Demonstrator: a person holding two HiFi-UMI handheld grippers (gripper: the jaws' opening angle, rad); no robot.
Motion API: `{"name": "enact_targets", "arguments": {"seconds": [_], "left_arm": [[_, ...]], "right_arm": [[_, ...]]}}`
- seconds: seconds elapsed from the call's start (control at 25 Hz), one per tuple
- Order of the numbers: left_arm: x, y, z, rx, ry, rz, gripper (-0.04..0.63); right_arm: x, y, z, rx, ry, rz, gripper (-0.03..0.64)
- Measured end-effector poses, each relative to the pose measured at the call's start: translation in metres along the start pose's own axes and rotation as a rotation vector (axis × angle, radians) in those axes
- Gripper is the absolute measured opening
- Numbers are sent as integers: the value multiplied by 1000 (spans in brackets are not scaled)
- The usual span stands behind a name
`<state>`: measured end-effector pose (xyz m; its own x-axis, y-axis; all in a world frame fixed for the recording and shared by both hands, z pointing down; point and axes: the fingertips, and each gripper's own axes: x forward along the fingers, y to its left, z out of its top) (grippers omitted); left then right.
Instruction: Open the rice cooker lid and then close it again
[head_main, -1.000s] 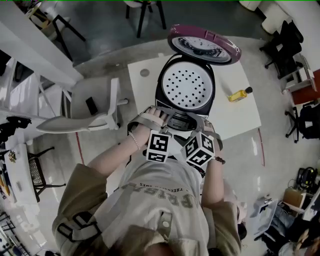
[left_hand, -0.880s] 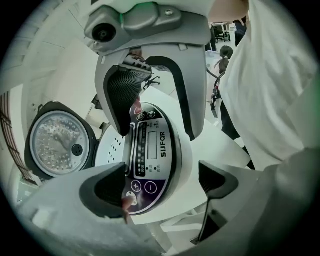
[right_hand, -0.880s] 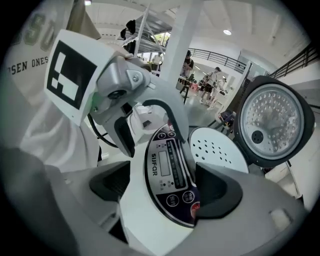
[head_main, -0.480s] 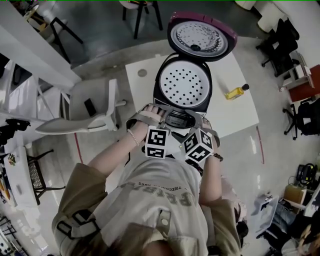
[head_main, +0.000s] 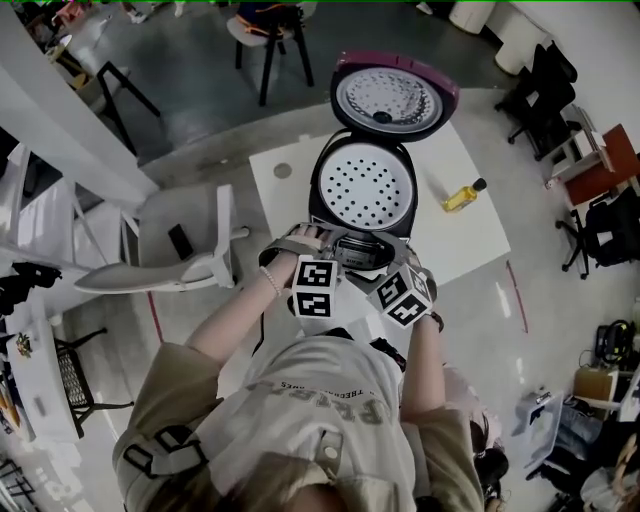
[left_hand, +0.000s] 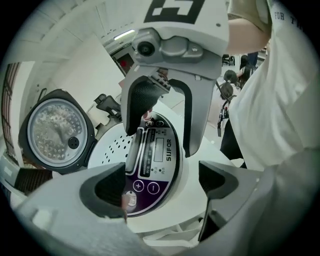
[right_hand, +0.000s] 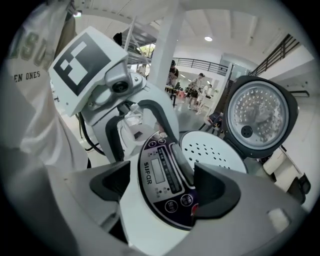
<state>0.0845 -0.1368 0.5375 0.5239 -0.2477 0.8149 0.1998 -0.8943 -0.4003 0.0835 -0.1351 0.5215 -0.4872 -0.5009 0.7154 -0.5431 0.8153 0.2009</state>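
Left claw (left gripper view): the left claw (left_hand: 160, 186) has its jaws wide apart and isn't pinching anything, it's just straddling the front of the rice cooker (left_hand: 167, 217).
Control panel (left gripper view): the purple control panel (left_hand: 152, 160) runs straight out ahead through the claw's gap. The claw's left pad (left_hand: 102, 187) overlaps the panel's edge by the round buttons, and the other pad sits off beside the white body. Honestly can't tell if either pad is touching.
Lid (left gripper view): the lid (left_hand: 54, 132) is standing open, ahead and to the left of the claw, dimpled metal inside facing the camera.
Inner plate (left gripper view): a white perforated plate (left_hand: 112, 147) sits between the lid and the panel, just ahead-left of the claw.
Right claw (right gripper view): the right claw (right_hand: 165, 187) also has its jaws apart with no grip on anything. The same panel lies in its gap, closer to its right pad.
Lid (right gripper view): open here too, ahead and to the right of this claw.
Left claw (right gripper view): it faces this claw from across the panel.
Cooker (head view): it sits on the white surface (head_main: 470, 240), with both claws at its front edge and the lid tipped back beyond them.
Yellow bottle (head view): the yellow bottle (head_main: 462, 195) is out to the right of the right claw, well apart from the cooker.
Chair (head view): the white chair (head_main: 185, 235) is off to the left of the left claw.
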Motion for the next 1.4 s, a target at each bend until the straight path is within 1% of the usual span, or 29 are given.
{"name": "enact_targets", "arguments": {"seconds": [0.08,0.16,0.28,0.44,0.56,0.68,0.76,0.92,0.96,1.04,1.12,1.24,1.4], "left_arm": [[-7,0,2,-33,-42,-13,469],[-18,-3,5,-76,-103,-33,469],[-38,2,3,-141,-183,-29,469],[-53,14,-10,-201,-243,-9,469],[-63,26,-20,-242,-270,28,468],[-76,43,-24,-306,-319,73,468],[-83,54,-24,-344,-349,107,468],[-89,79,-25,-404,-401,177,468],[-89,85,-25,-421,-419,185,468],[-85,94,-25,-452,-444,175,468],[-82,103,-28,-465,-443,170,468],[-78,120,-33,-469,-426,194,468],[-77,145,-37,-504,-439,211,468]], "right_arm": [[-4,-1,4,56,-33,-14,385],[-13,-2,10,109,-80,-42,385],[-28,-10,23,175,-173,-124,385],[-45,-18,32,284,-302,-222,385],[-60,-27,39,383,-400,-280,385],[-77,-38,45,481,-498,-337,385],[-86,-45,46,529,-546,-365,385],[-97,-57,42,572,-591,-389,385],[-98,-60,40,580,-600,-391,385],[-100,-69,36,594,-616,-391,385],[-102,-78,33,603,-623,-389,385],[-104,-95,28,605,-629,-378,385],[-106,-121,26,594,-636,-362,385]]}}
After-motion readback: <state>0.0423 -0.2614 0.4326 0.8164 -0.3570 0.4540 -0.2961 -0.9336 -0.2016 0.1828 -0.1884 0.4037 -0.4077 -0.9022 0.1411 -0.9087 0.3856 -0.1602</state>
